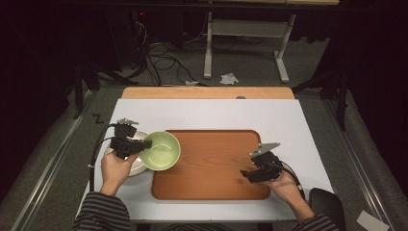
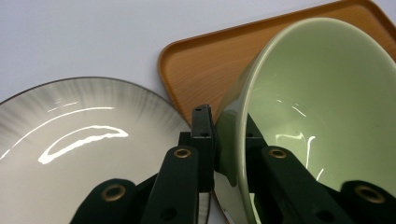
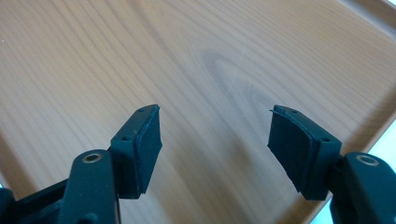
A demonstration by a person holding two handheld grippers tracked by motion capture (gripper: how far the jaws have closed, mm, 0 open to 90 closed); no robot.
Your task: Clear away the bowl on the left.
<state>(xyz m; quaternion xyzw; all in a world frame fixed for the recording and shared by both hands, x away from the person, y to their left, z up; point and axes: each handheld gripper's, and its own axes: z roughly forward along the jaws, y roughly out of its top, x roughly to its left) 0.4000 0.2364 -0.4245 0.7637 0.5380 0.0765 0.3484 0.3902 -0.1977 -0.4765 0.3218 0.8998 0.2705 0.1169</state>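
Centrally, a wooden tray (image 1: 211,166) lies on the white tabletop (image 1: 211,113), its raised rim running as a rounded rectangle with bare white margin on every side. At the tray's 9 o'clock edge the left gripper (image 1: 138,146) holds a green bowl (image 1: 161,150); in the left gripper view its jaws are clamped on the bowl's wall, one pad outside and one inside, just below the rim. The bowl (image 2: 322,107) is tilted, mouth turned toward the tray, and in the high view it overlaps the tray's left rim near the 10 o'clock corner. Beneath and to the 9 o'clock side of the bowl lies a white plate (image 1: 136,166) with a grey-streaked border (image 2: 93,88); its edge comes close to the tray's corner (image 2: 168,51), though contact there cannot be judged. The right gripper (image 1: 248,166) hovers over the tray's 3 o'clock portion, and in the right gripper view its jaws stand well apart with nothing between them, only bare wood grain (image 3: 210,70) below. The whole middle of the tray floor, from the bowl's rim across to the right gripper, is unoccupied. Beyond the tray's 12 o'clock rim the tabletop is bare as far as a wooden strip (image 1: 207,93) at its far edge.
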